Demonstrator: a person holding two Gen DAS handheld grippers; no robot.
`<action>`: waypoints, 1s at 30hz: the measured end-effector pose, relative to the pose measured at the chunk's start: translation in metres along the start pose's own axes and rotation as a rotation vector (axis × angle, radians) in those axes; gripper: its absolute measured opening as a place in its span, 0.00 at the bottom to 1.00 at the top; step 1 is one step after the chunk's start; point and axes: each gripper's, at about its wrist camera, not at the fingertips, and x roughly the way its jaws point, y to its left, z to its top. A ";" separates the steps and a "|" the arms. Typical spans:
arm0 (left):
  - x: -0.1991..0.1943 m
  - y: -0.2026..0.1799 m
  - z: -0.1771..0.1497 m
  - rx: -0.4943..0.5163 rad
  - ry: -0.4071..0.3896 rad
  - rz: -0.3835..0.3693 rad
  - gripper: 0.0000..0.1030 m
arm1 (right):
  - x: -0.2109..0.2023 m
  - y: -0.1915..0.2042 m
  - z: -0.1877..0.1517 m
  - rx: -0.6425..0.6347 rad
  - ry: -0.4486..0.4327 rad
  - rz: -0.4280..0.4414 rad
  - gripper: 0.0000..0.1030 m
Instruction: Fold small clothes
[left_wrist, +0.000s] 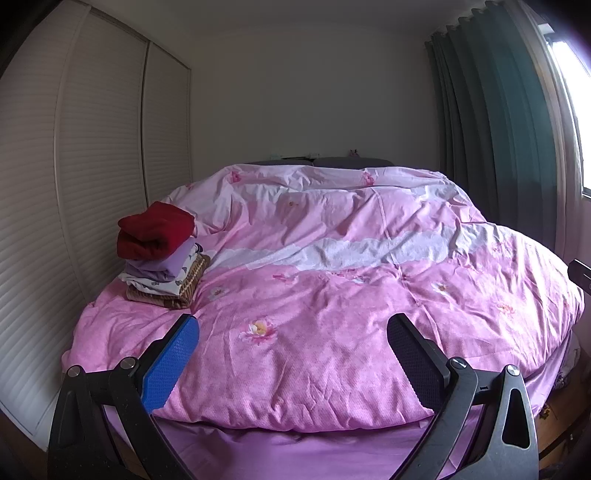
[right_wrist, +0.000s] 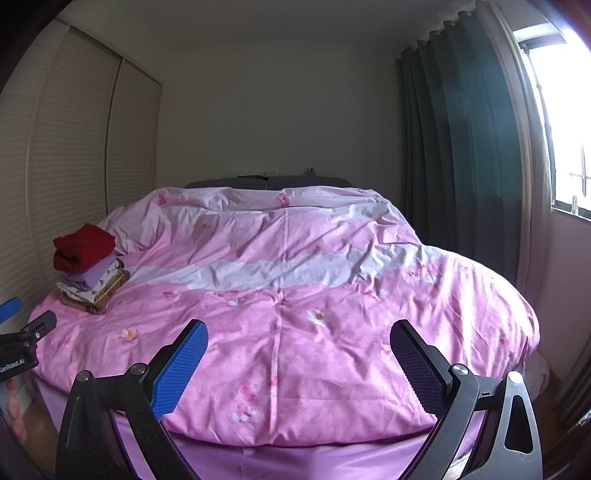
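Both tools hang wide and empty over the foot of the bed: left tool (left_wrist: 291, 332), right tool (right_wrist: 299, 336). The stack of folded clothes (left_wrist: 162, 254) sits ahead-left of them on the pink duvet (left_wrist: 332, 295). No unfolded garment shows; locate one before reaching.

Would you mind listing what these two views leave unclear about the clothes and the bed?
- Stack of folded clothes: lower items' type is hidden by the red garment on top.
- Small items on the headboard: too small in both views.
- Bed foot: cut off by the bottom edge.
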 end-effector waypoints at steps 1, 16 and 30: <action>0.001 0.000 0.001 0.000 0.001 -0.001 1.00 | 0.000 0.000 0.000 0.000 0.000 -0.001 0.97; -0.004 -0.003 0.000 0.006 -0.008 0.011 1.00 | 0.000 0.001 -0.001 0.001 -0.001 -0.002 0.97; 0.004 -0.003 -0.004 -0.023 0.035 -0.012 1.00 | 0.001 0.002 -0.002 0.000 -0.004 -0.002 0.97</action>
